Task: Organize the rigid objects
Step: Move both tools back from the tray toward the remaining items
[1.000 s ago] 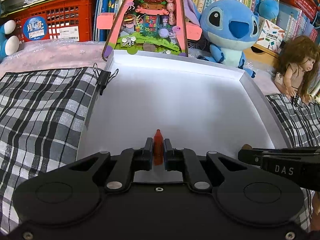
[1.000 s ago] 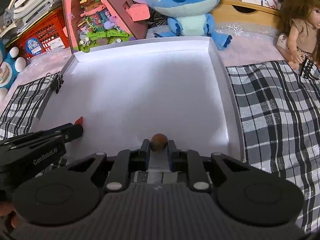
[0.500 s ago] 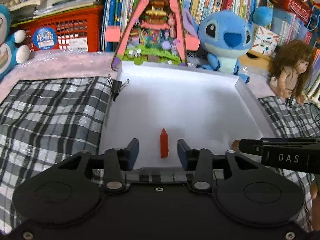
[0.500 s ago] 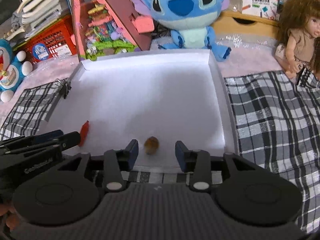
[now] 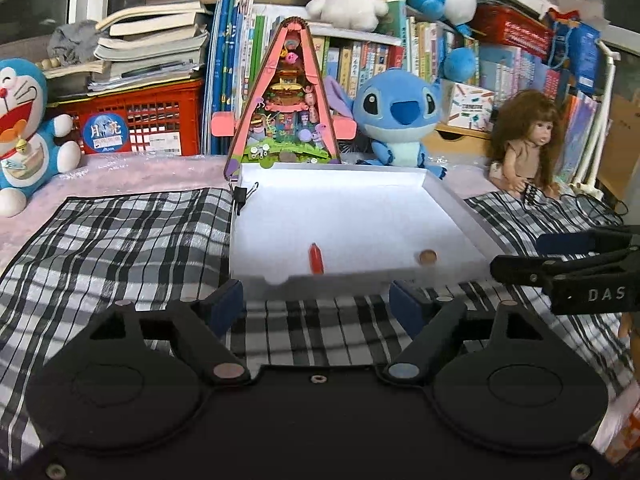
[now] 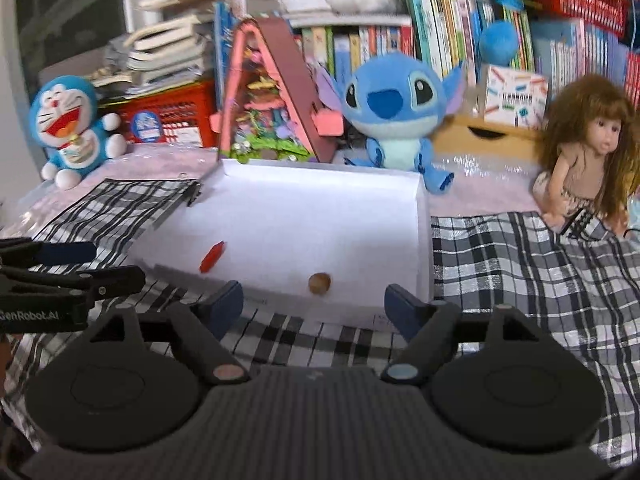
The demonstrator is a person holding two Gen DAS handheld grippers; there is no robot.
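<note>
A small red bottle-shaped piece (image 5: 316, 258) lies near the front edge of the white tray (image 5: 352, 204); it also shows in the right wrist view (image 6: 212, 257). A small brown round piece (image 5: 427, 257) lies to its right in the tray, also seen in the right wrist view (image 6: 319, 282). My left gripper (image 5: 318, 310) is open and empty, pulled back over the plaid cloth in front of the tray. My right gripper (image 6: 314, 307) is open and empty, just in front of the tray (image 6: 320, 216). Each gripper shows in the other's view: right gripper (image 5: 568, 264), left gripper (image 6: 68, 272).
A plaid cloth (image 5: 132, 248) lies under and around the tray. A black binder clip (image 5: 242, 196) grips the tray's left rim. Behind stand a pink triangular toy house (image 5: 286, 116), a Stitch plush (image 5: 396, 116), a doll (image 5: 524, 148), a Doraemon plush (image 5: 24, 136), a red crate (image 5: 140, 120) and books.
Both grippers opened, let go of the red piece and the brown piece in the tray, then drew back and up away from the tray's front edge.
</note>
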